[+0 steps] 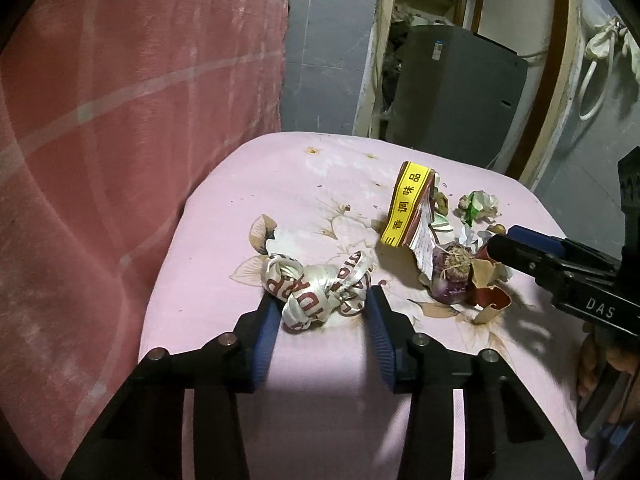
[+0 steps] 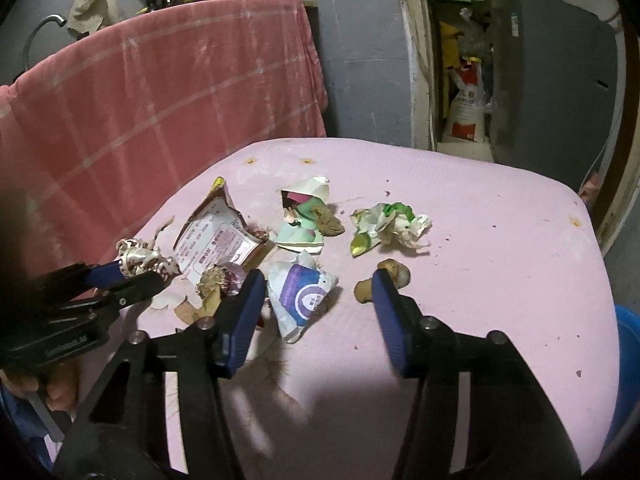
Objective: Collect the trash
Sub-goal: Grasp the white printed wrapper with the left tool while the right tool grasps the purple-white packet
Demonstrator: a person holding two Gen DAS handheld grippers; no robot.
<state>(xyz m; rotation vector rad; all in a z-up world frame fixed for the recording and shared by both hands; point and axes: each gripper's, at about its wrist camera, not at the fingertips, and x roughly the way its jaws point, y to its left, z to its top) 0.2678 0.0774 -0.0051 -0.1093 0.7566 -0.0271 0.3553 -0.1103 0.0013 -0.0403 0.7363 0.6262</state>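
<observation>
A knotted white ribbon with red letters (image 1: 316,284) lies on the pink cloth-covered table (image 1: 208,280). My left gripper (image 1: 322,300) is shut on it, its blue pads touching both sides; the right wrist view shows the ribbon (image 2: 144,260) caught between those fingers. My right gripper (image 2: 318,284) stands open around a white and purple packet (image 2: 302,296), with a gap on the packet's right. A brown lump (image 2: 396,274) sits just behind its right fingertip. Beside it lie a torn seasoning bag (image 2: 216,236), a purple onion (image 1: 450,276) and crumpled green-white paper (image 2: 390,224).
A pink-red blanket (image 1: 120,120) hangs along the left of the table. A grey appliance (image 1: 460,92) stands in the doorway behind. A blue bin (image 2: 626,360) shows at the table's right edge. Torn paper scraps (image 2: 304,216) lie mid-table.
</observation>
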